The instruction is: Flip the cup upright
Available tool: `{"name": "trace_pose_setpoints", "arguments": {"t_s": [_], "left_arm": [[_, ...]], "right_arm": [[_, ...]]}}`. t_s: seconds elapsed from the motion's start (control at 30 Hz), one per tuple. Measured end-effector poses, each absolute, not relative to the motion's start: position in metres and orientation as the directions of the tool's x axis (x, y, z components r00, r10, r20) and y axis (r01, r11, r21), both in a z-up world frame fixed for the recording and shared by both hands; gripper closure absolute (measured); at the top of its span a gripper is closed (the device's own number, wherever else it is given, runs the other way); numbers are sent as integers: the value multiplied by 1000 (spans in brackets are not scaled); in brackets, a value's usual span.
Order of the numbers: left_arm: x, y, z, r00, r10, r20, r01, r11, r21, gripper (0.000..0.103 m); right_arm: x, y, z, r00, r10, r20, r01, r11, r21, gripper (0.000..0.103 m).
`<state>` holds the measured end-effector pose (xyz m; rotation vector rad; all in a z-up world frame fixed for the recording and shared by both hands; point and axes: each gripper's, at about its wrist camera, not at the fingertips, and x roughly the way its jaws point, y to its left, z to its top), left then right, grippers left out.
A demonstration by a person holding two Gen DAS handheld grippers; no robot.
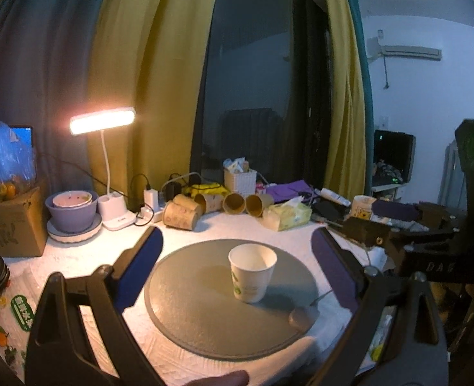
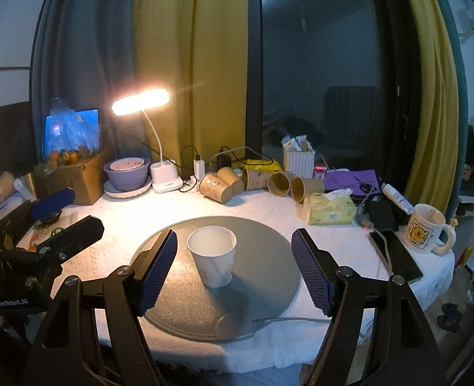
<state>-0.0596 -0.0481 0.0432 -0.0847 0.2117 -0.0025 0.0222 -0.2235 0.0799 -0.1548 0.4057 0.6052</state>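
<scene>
A white paper cup (image 1: 252, 272) with a green print stands upright, mouth up, on a round grey mat (image 1: 204, 305). It also shows in the right wrist view (image 2: 213, 259), on the same mat (image 2: 262, 251). My left gripper (image 1: 237, 244) is open and empty, its blue pads wide on either side of the cup and nearer to me. My right gripper (image 2: 233, 244) is open and empty too, its pads flanking the cup without touching it. The right gripper also shows at the right of the left wrist view (image 1: 429, 251).
Several brown paper cups (image 2: 253, 181) lie on their sides at the back by a lit desk lamp (image 2: 140, 101), a purple bowl (image 2: 126, 173), a tissue pack (image 2: 331, 209) and a white mug (image 2: 424, 228). A cable (image 2: 294, 320) runs off the mat's front.
</scene>
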Motion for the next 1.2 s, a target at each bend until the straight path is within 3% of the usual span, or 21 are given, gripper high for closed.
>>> {"name": "trace_pose_setpoints", "arguments": {"t_s": [0.63,1.2], "left_arm": [[-76,-51,69,990,-18,-142,6,997,-80,8],[-73,-46,70,986,-17,-163,0,994,-106,8]], "right_arm": [[8,-227,108,764,529,-370,-577,817,-23,26],[10,-226,107,762,522,-384,-570,821,-15,26]]}}
